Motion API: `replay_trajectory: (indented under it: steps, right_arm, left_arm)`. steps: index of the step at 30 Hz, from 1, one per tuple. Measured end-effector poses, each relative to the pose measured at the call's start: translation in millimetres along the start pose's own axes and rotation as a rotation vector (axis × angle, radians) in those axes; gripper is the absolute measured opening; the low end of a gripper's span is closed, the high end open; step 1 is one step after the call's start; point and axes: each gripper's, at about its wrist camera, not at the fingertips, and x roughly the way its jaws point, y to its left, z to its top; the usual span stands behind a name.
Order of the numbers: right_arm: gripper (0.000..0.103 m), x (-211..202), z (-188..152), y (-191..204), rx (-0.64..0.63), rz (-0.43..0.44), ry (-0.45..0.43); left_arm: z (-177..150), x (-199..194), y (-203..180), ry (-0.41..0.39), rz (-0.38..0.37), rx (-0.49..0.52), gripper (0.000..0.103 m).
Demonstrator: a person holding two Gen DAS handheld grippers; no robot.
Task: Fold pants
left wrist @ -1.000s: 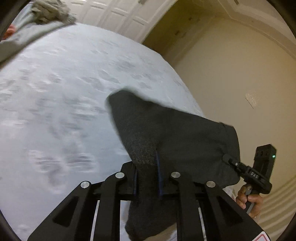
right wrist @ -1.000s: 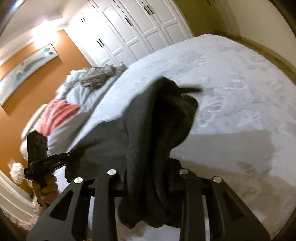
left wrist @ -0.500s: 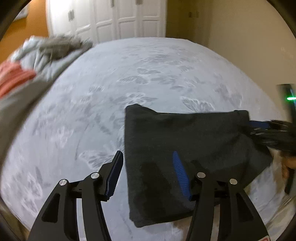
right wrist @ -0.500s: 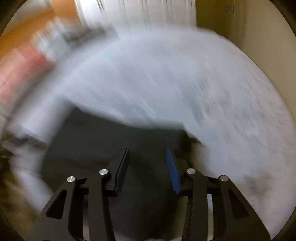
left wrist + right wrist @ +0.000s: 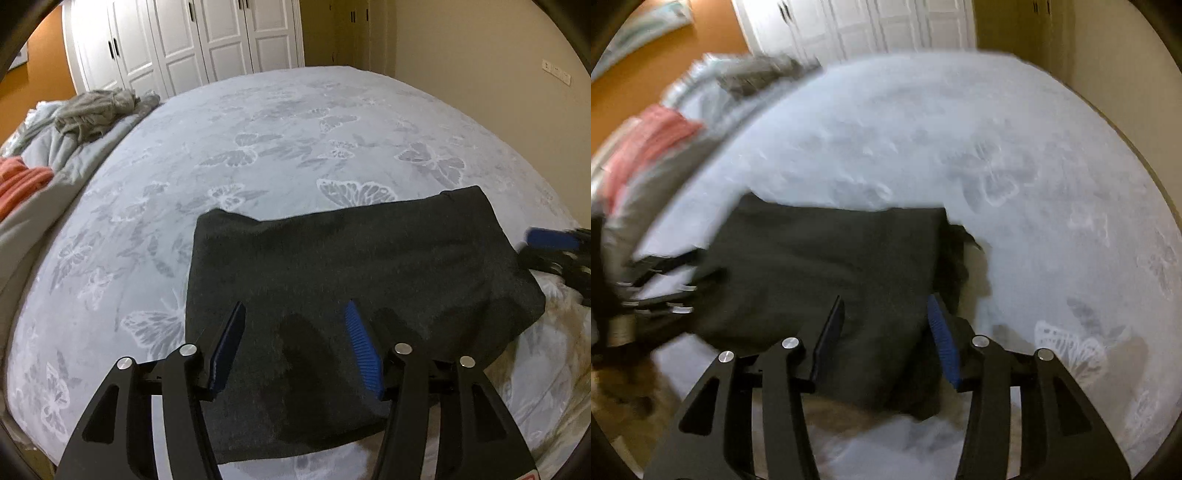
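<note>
The dark grey pants (image 5: 351, 266) lie folded into a flat rectangle on the bed's near edge; they also show in the right wrist view (image 5: 827, 266). My left gripper (image 5: 293, 317) is open and empty, just above the near left part of the fold. My right gripper (image 5: 886, 314) is open and empty over the fold's right end, where loose dark cloth (image 5: 955, 258) bunches at the side. The right gripper shows at the right edge of the left wrist view (image 5: 550, 247). The left gripper shows blurred at the left of the right wrist view (image 5: 661, 280).
The bed (image 5: 295, 129) has a pale blue cover with butterfly print. A heap of grey clothes (image 5: 96, 110) and an orange-striped item (image 5: 18, 181) lie on the far left. White wardrobe doors (image 5: 207, 37) stand behind. A beige wall (image 5: 480, 55) is on the right.
Both grippers held the pants lifted one second ago. They laid the fold flat on the bed and opened. Both have since pulled back a little.
</note>
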Motion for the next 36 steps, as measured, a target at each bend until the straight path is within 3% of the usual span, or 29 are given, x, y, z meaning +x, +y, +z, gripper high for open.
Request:
replay_trajectory:
  steps: [3, 6, 9, 12, 13, 14, 16, 19, 21, 23, 25, 27, 30, 34, 36]
  right_arm:
    - [0.047, 26.1, -23.6, -13.9, 0.038, 0.012, 0.130]
    - [0.049, 27.0, -17.2, -14.1, 0.038, 0.031, 0.106]
    - [0.049, 12.8, -20.1, -11.3, 0.109, 0.103, 0.082]
    - [0.047, 20.4, -22.1, -12.6, 0.125, 0.088, 0.096]
    - [0.033, 23.2, -20.4, -12.6, 0.114, 0.070, 0.087]
    - [0.011, 22.2, -17.8, -7.1, 0.079, 0.043, 0.081]
    - [0.006, -3.3, -18.3, 6.4, 0.009, 0.044, 0.014]
    - [0.005, -41.1, -13.5, 7.6, -0.001, 0.073, -0.086]
    - [0.007, -22.2, -20.3, -8.5, 0.012, -0.013, -0.018]
    - [0.019, 12.9, -28.9, -22.5, 0.043, -0.096, 0.111]
    - [0.019, -0.6, -19.7, -16.6, 0.052, -0.073, 0.058]
    - [0.019, -35.4, -4.3, -4.0, 0.039, -0.082, -0.121]
    - [0.019, -48.2, 17.9, 8.1, 0.046, -0.009, -0.224]
    - [0.019, 0.9, 42.2, 20.3, -0.041, -0.051, -0.116]
    - [0.018, 49.4, 40.9, 10.5, -0.076, -0.163, 0.034]
  left_arm:
    - [-2.7, -0.4, -4.0, -0.018, 0.042, 0.013, 0.062]
    - [-4.4, 0.6, -7.2, -0.010, 0.044, 0.018, 0.063]
    - [-3.7, -0.9, -11.9, -0.020, 0.045, 0.018, 0.066]
    - [-3.5, -3.3, -15.6, -0.040, 0.045, 0.018, 0.071]
    - [-3.7, -3.5, -16.5, -0.041, 0.047, 0.019, 0.072]
    - [-4.1, -3.7, -17.3, -0.039, 0.046, 0.023, 0.072]
    - [-4.7, -4.4, -16.6, -0.034, 0.046, 0.023, 0.072]
    - [-5.4, -7.8, -12.2, -0.039, 0.044, 0.008, 0.078]
    - [-6.4, -7.1, -9.5, -0.038, 0.056, 0.003, 0.079]
    - [-7.8, -4.0, -7.9, -0.024, 0.062, 0.002, 0.079]
    - [-7.9, -1.7, -6.1, -0.009, 0.064, -0.005, 0.079]
    - [-6.4, -3.2, -4.9, -0.015, 0.063, -0.014, 0.079]
    - [-4.5, -4.6, -5.3, -0.027, 0.073, -0.016, 0.079]
    - [-4.4, -1.4, -6.3, -0.015, 0.076, -0.014, 0.081]
    - [-4.8, 1.1, -6.3, -0.008, 0.081, -0.009, 0.081]
